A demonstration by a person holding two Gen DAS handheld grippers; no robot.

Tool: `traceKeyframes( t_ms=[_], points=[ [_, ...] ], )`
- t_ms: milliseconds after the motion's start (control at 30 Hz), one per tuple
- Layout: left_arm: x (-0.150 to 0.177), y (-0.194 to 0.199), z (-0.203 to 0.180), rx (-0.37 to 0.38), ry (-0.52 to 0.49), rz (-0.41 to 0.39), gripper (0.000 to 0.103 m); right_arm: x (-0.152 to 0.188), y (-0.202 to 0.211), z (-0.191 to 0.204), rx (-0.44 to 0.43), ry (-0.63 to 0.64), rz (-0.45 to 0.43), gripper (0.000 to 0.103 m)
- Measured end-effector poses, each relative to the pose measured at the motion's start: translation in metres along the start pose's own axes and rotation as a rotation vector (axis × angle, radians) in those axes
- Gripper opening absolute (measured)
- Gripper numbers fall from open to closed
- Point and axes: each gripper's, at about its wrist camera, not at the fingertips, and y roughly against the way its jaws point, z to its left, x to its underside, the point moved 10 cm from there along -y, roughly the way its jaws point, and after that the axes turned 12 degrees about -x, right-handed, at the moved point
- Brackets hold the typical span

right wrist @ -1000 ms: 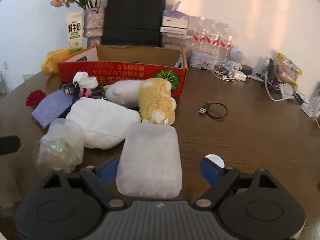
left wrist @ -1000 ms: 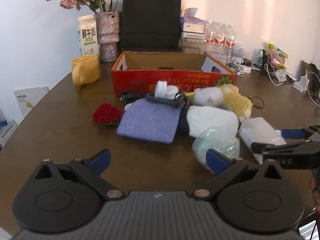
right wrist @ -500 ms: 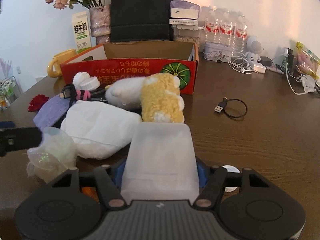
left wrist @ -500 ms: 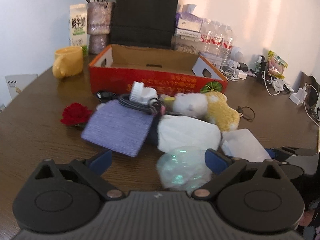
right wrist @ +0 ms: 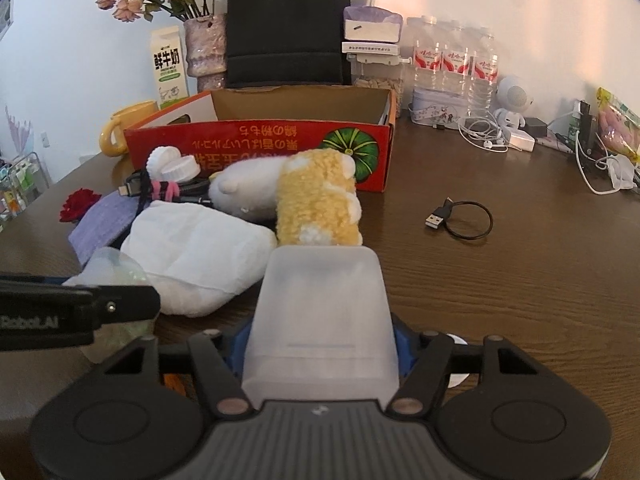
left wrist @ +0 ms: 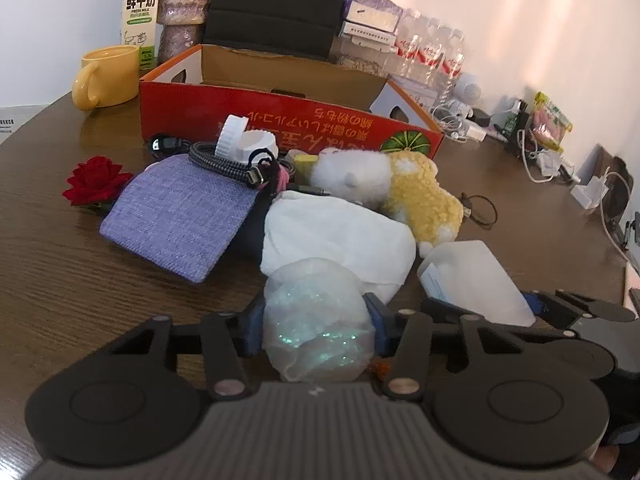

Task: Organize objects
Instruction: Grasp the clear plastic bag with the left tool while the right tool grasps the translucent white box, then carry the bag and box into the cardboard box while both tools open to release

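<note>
The left gripper, its jaws just having been closing, is pinching a crumpled clear plastic bundle with green glitter on the brown wooden table. The right gripper is clamping a frosted translucent plastic box, apparently lying on the table near the red cardboard box.

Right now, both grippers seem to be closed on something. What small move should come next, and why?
Probably lift both a little. The left gripper has just closed on the crinkly plastic ball, the right gripper clamps the frosted box, and the red carton behind stands open.
</note>
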Motion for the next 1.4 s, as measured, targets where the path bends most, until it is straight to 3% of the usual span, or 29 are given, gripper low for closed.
traceKeyframes(
  t_ms=[167, 467, 800, 1067, 1400],
  points=[
    [-0.001, 0.005, 0.001, 0.051, -0.020, -0.024, 0.041, 0.002, 0.003, 0.006, 0.024, 0.060, -0.016, 0.065],
    [-0.014, 0.026, 0.017, 0.087, -0.046, -0.081, 0.040, -0.009, 0.021, 0.021, 0.011, 0.059, -0.084, 0.065],
    [-0.088, 0.046, 0.030, 0.109, -0.065, -0.232, 0.040, -0.081, 0.035, 0.037, 0.010, 0.079, -0.238, 0.065],
    [-0.167, 0.007, 0.033, 0.082, -0.056, -0.235, 0.040, -0.161, 0.003, 0.038, 0.019, 0.088, -0.293, 0.065],
    [-0.221, -0.093, 0.042, -0.012, -0.031, -0.095, 0.040, -0.207, -0.094, -0.002, 0.057, 0.036, -0.143, 0.065]
  ],
)
